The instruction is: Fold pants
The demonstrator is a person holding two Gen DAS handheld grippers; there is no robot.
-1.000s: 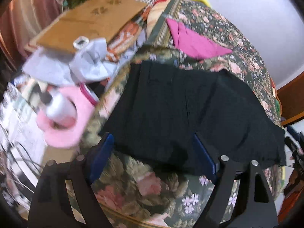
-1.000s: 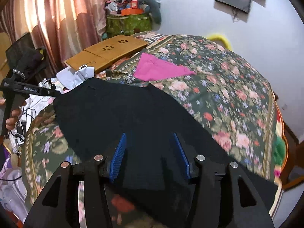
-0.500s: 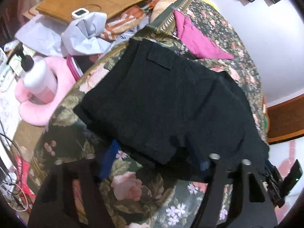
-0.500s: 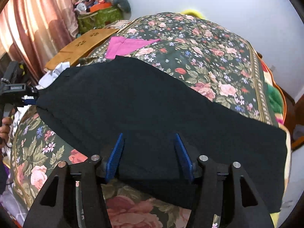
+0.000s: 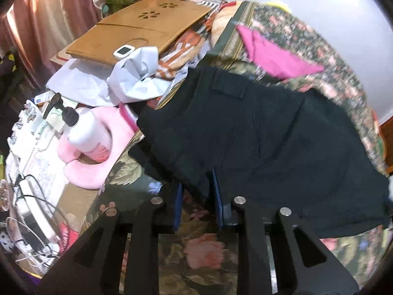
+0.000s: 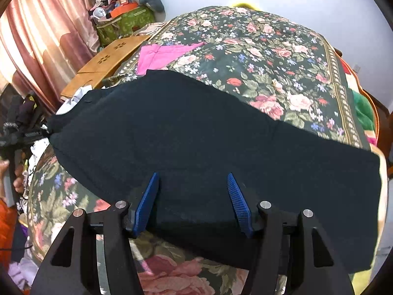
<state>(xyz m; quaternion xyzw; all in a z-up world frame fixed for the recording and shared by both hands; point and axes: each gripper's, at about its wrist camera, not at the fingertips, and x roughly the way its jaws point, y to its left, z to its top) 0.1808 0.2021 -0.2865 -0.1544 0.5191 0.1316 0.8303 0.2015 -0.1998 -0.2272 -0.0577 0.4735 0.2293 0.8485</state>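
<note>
**Pinch the hem, then lift evenly**

While the left gripper (image 5: pixel 196 202) pinches the pants (image 5: pixel 258 135) near corner on the floral bedspread (image 5: pixel 203 245), lift slowly. From the right view, the right gripper (image 6: pixel 192 202) stands spread over the cloth; close before lifting.

We see a bed under a dark floral bedspread (image 6: pixel 270 56), and on it lie the black pants (image 6: pixel 196 135), spread wide across the near side, and a pink cloth (image 6: pixel 162 55) beyond them, apart from the pants, toward the far left edge.
</note>
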